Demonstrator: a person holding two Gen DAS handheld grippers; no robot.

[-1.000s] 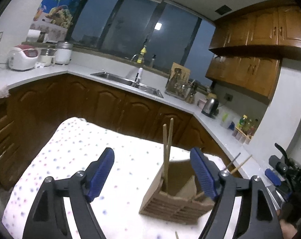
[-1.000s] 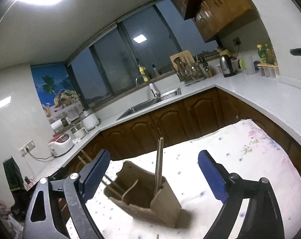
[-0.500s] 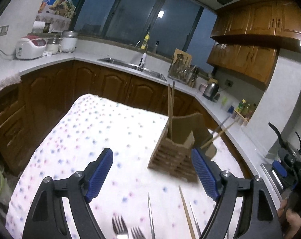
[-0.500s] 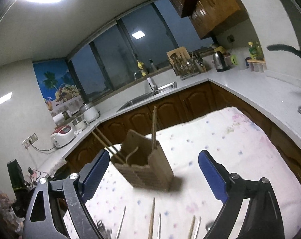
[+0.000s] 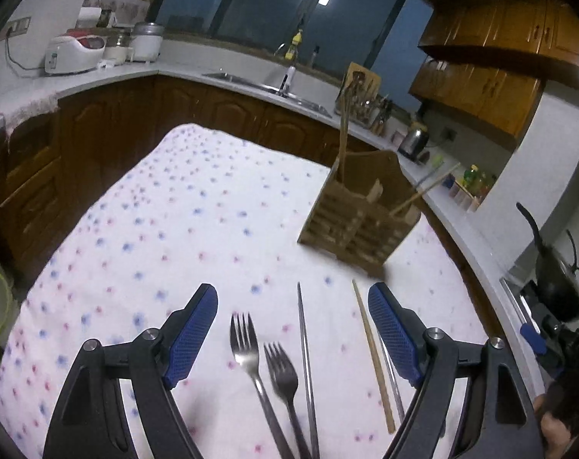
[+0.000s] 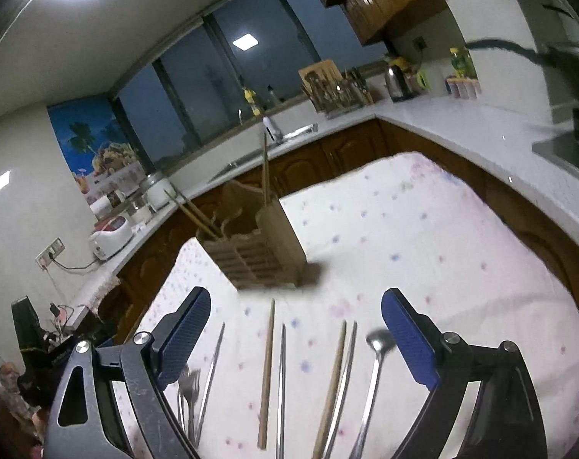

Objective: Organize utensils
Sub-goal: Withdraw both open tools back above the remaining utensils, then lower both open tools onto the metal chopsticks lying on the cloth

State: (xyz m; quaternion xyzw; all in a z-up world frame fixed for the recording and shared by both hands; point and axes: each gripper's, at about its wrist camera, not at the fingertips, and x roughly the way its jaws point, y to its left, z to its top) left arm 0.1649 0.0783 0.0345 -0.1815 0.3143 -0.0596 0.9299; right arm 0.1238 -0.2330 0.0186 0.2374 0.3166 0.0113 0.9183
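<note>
Some chopsticks already stand in the slatted wooden utensil holder (image 5: pixel 356 214) ahead. Both grippers, left gripper (image 5: pixel 293 338) and right gripper (image 6: pixel 295 338), are spread wide and empty; silver metal forks (image 5: pixel 266 378), chopsticks (image 6: pixel 267 375) and a spoon (image 6: pixel 375 367) lie loose between their fingers.

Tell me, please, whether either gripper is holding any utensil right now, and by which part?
Nothing is held: the left gripper and right gripper are both open above the table.
</note>
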